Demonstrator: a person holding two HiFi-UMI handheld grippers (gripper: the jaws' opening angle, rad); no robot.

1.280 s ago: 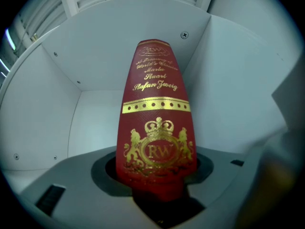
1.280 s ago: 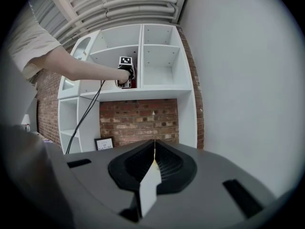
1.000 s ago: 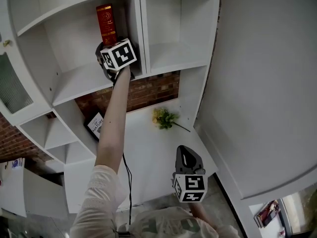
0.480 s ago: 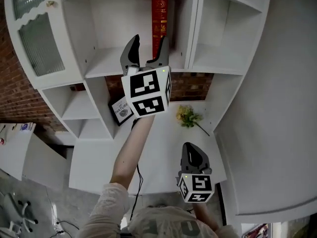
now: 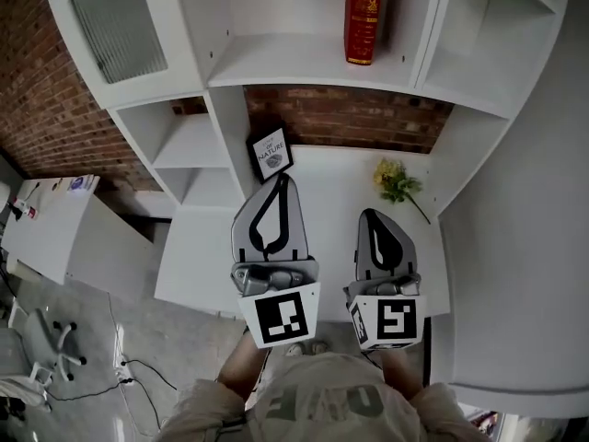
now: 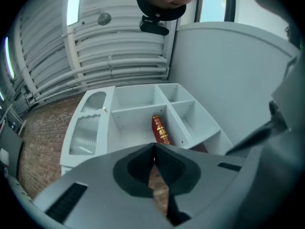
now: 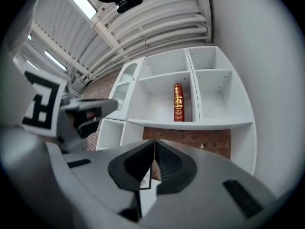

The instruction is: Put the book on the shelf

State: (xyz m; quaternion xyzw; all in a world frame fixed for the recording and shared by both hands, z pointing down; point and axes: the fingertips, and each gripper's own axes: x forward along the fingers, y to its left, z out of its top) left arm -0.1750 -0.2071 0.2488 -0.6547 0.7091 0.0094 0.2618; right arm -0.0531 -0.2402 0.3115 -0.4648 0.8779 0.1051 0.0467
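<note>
The red book stands upright at the right end of the white shelf, with nothing touching it. It also shows as a red spine in the left gripper view, the book, and in the right gripper view, the book. My left gripper is held low, far from the shelf, with its jaws shut and empty. My right gripper hangs beside it, also shut on nothing. Both point up toward the shelf unit.
A small black-and-white framed card leans at the back of the white desk. Yellow flowers lie at the desk's right. A glass cabinet door is at upper left. Red brick wall backs the desk.
The left gripper has let go of the book, come back down from the shelf to beside the right gripper, and shut its jaws. The book stays upright on the shelf.
</note>
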